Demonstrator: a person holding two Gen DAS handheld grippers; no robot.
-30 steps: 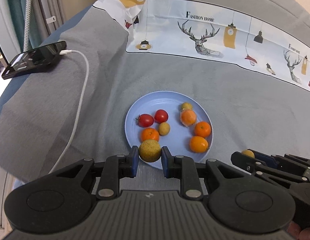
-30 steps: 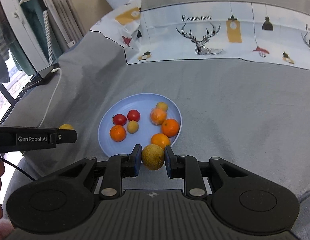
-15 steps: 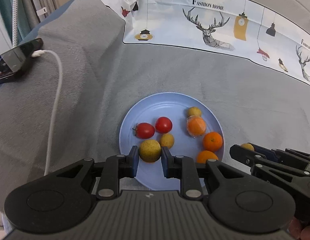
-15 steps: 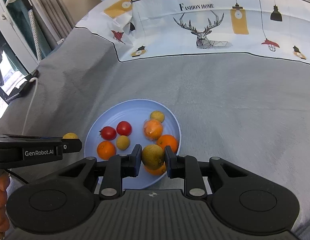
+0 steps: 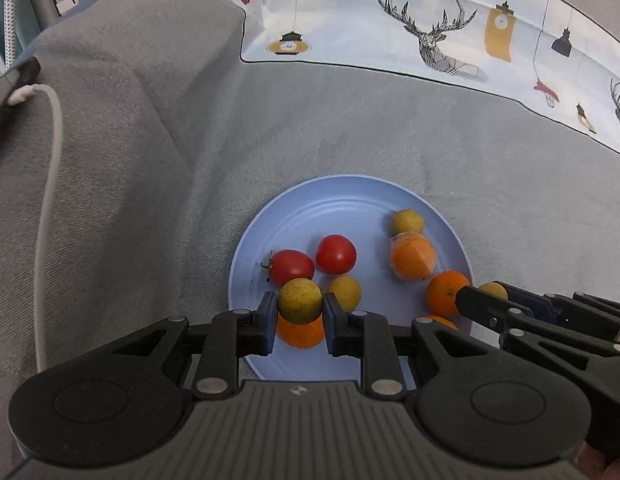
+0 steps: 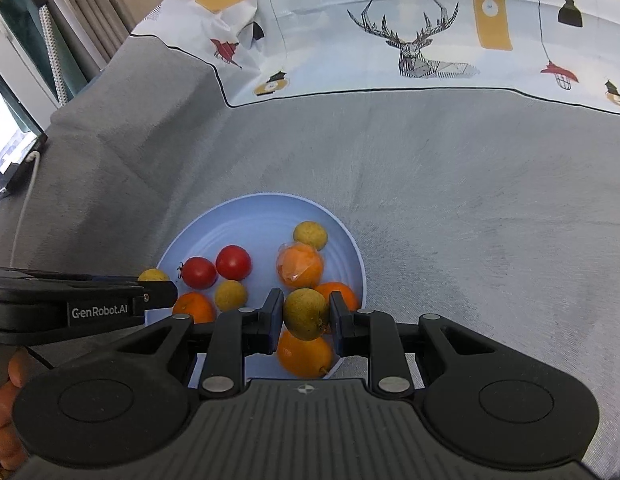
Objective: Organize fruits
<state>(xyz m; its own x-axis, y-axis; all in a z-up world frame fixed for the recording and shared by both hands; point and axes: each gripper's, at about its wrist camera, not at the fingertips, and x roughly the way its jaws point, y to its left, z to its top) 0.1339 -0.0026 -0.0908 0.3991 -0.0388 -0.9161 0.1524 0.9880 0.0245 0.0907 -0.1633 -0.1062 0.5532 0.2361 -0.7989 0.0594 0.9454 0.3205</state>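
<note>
- At far left, a white cable (image 5: 50, 184) runs to a dark device cut off by the frame edge.
- The left gripper (image 5: 300, 309) is clamped on a speckled yellow-green fruit (image 5: 300, 301), which hangs over the blue plate (image 5: 349, 196) and half hides an orange (image 5: 301, 335) beneath.
- On the plate lie two tomatoes (image 5: 292, 267), small yellow fruits and more oranges.
- The right gripper (image 6: 306, 314) pinches a second yellow-green fruit (image 6: 306, 314) above the plate's near right, covering part of a large orange (image 6: 306, 354); whether either held fruit touches anything below is unclear.

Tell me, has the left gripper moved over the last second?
Yes. The left gripper, shut on a yellow-green fruit, has advanced over the blue plate.
</note>
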